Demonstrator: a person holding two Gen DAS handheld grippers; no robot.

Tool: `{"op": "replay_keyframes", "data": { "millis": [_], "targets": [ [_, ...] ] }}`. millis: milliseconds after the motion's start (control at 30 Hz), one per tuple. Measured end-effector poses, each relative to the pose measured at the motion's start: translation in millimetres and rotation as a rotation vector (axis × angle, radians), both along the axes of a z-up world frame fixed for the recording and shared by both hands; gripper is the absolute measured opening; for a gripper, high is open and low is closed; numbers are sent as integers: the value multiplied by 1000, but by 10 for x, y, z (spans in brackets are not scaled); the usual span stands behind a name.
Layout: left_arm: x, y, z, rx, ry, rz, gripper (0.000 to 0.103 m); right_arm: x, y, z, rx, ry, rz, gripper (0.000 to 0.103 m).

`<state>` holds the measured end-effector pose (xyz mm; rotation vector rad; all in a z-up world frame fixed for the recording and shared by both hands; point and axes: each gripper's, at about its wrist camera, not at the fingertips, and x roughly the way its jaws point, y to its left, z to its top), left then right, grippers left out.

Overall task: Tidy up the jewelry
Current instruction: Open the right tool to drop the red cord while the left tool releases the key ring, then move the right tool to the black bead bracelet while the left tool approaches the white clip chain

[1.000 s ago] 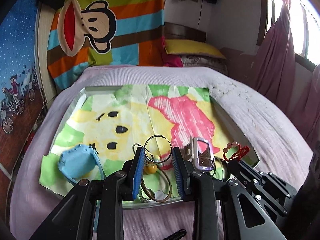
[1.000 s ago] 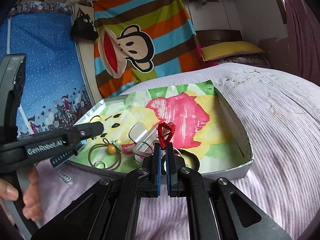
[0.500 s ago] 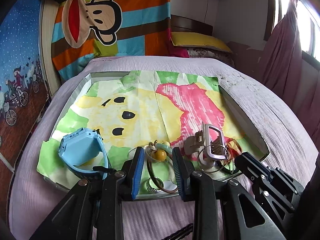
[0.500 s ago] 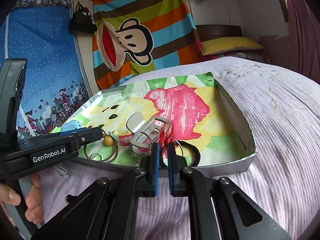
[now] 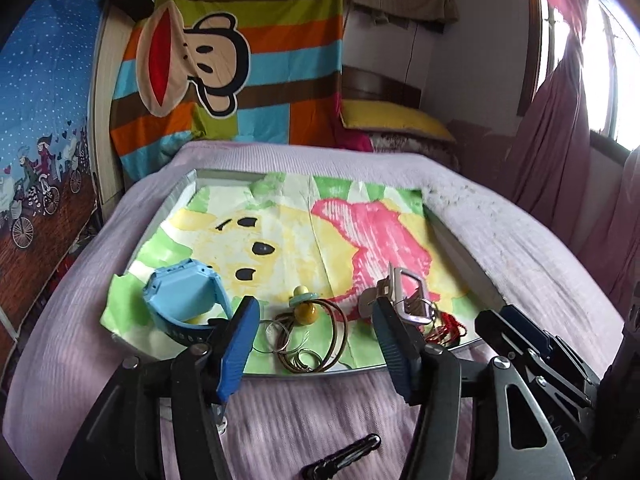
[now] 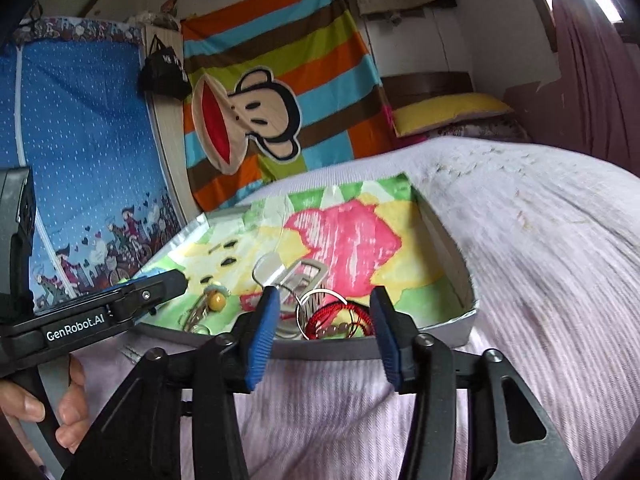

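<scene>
Lying on a bed (image 5: 520, 240) covered in a pale lilac ribbed spread, a shallow silver tray (image 5: 460, 240) holds a paper painted in yellow, pink and green. Jewelry sits along the tray's near edge.

Seen from the left wrist, the left gripper (image 5: 316, 320) is spread wide and holds nothing; it hangs just short of the tray's near rim. Between its blue pads lie a yellow bead (image 5: 306, 312) on a small teal piece, thin brown hoops (image 5: 332, 340) and a few small metal rings (image 5: 276, 332). A light blue watch (image 5: 184, 296) sits at the tray's near left corner, its dark strap beside the left pad. A silver clip (image 5: 408, 292) lies by the right pad, with a red cord bracelet (image 5: 448, 326) just beyond it toward the near right corner. A black object rests on the spread in front of the tray; it is too blurred to name.

Seen from the right wrist, the right gripper (image 6: 324, 312) is also spread wide and empty, poised at the near rim. The red bracelet (image 6: 332, 320), with dark beads, lies in the tray between its fingers, touching a thin silver ring (image 6: 316, 308). The clip (image 6: 296, 276) is just behind. At the left, a hand (image 6: 48, 408) grips the other tool's handle.
</scene>
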<state>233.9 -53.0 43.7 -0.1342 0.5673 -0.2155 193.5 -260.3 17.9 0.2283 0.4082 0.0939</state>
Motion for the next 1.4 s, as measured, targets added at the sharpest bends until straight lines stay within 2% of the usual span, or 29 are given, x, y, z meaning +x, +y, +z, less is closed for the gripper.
{"op": "replay_keyframes", "data": {
  "millis": [167,300,333,400,500,733,1000,1200,1400],
  "targets": [
    [-200,62,81,-3,-70,32,79,-206,-53,80,3,-73,-17,64],
    [-399,146,120,-13,-108,63,86,-369,-76,131,6,-123,-29,82],
    [-461,170,129,-8,-122,75,90,-414,-79,143,7,-137,-31,83],
    [-583,219,149,4,-151,102,97,-489,-78,169,9,-165,-29,93],
    [-726,272,179,12,-185,126,101,-606,-55,209,3,-200,-21,100],
    [-1019,411,246,27,-224,174,103,-782,35,275,-31,-232,30,101],
    [-1302,547,258,43,-211,213,103,-998,109,350,-50,-244,75,101],
    [-1463,664,131,55,-183,240,103,-1100,196,326,-74,-225,113,101],
    [-1441,804,-66,64,-141,252,103,-1060,348,244,-127,-182,143,101]
  ]
}}
